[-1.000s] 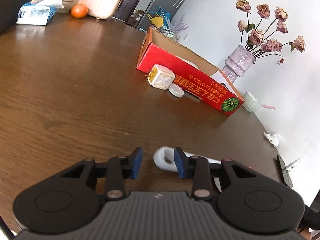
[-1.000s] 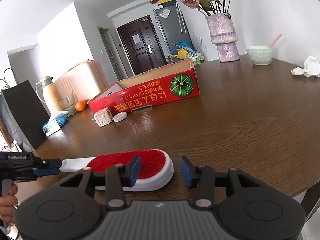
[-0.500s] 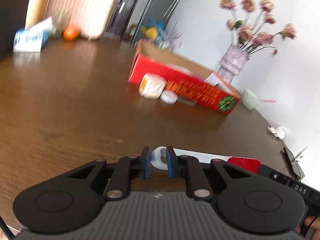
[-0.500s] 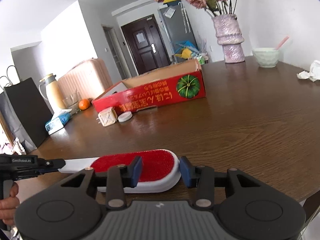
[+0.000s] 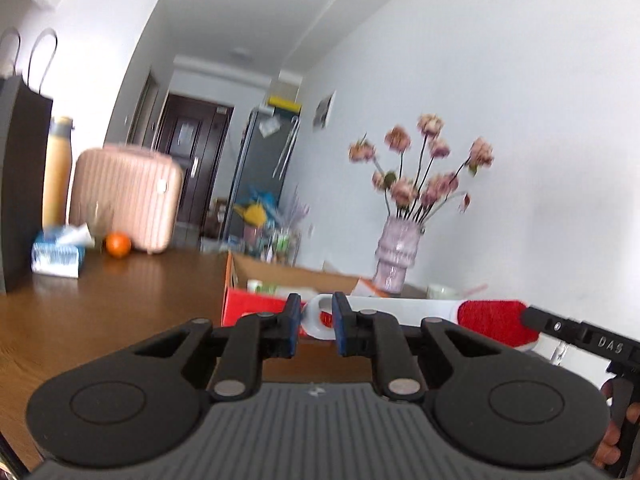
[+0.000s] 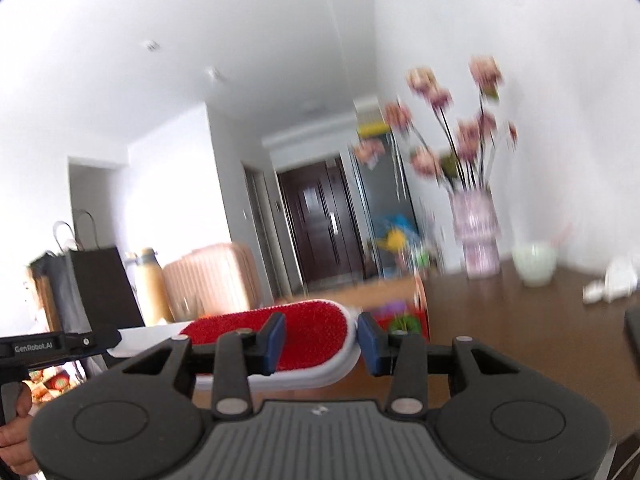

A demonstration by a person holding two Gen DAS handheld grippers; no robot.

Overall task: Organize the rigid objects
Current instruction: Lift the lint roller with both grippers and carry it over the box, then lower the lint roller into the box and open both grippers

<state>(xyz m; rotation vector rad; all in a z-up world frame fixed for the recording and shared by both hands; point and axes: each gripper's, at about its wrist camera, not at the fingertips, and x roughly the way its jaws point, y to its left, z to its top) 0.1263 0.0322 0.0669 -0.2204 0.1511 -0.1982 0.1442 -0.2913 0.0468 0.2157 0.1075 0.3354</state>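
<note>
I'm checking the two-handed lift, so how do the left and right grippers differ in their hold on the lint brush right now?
The left gripper is shut narrowly on the white loop handle of the lint brush; the right gripper spans the broad red head. The left pads press both sides of the handle, while the right fingers stand much wider apart, with a gap visible at one pad. Both hold the lint brush above the table.

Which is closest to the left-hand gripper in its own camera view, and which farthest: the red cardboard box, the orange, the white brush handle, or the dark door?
1. White brush handle, clamped in the left gripper.
2. Red cardboard box, just behind.
3. Orange, far left on the table.
4. Dark door, down the hall.
</note>
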